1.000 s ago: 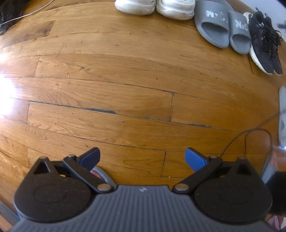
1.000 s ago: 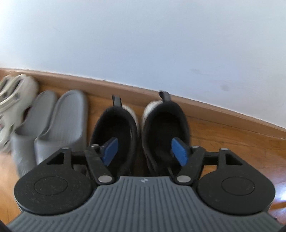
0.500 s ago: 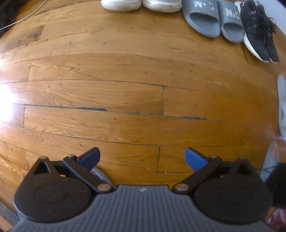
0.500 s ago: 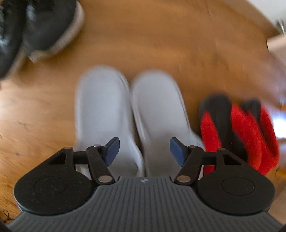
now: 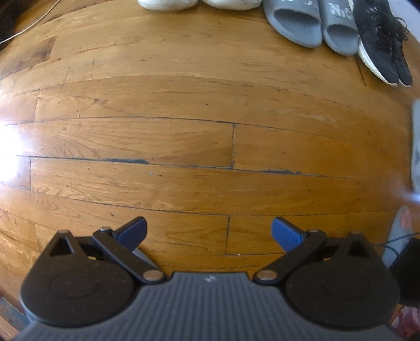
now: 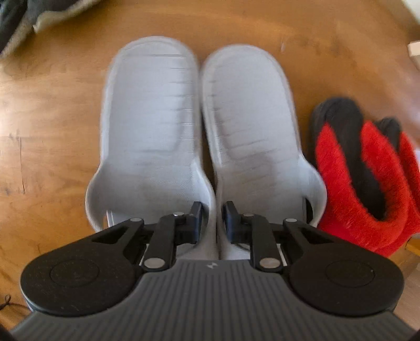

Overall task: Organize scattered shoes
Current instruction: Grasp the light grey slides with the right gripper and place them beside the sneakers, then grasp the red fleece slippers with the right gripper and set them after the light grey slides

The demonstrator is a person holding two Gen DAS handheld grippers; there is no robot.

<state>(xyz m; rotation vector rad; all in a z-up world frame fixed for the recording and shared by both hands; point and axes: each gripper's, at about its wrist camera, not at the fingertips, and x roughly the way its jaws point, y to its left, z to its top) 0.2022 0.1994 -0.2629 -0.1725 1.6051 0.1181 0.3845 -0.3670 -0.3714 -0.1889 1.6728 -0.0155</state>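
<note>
Pinching inner edges of pale grey slippers: right hand-held gripper; left wide

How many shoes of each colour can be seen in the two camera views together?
White shoes: 2
Dark grey slides: 2
Black sneakers: 2
Light grey slippers: 2
Red and black slippers: 2
Total: 10, counting each pair once, as the black sneakers and the light grey slippers show at the edge of the other view too.
</note>
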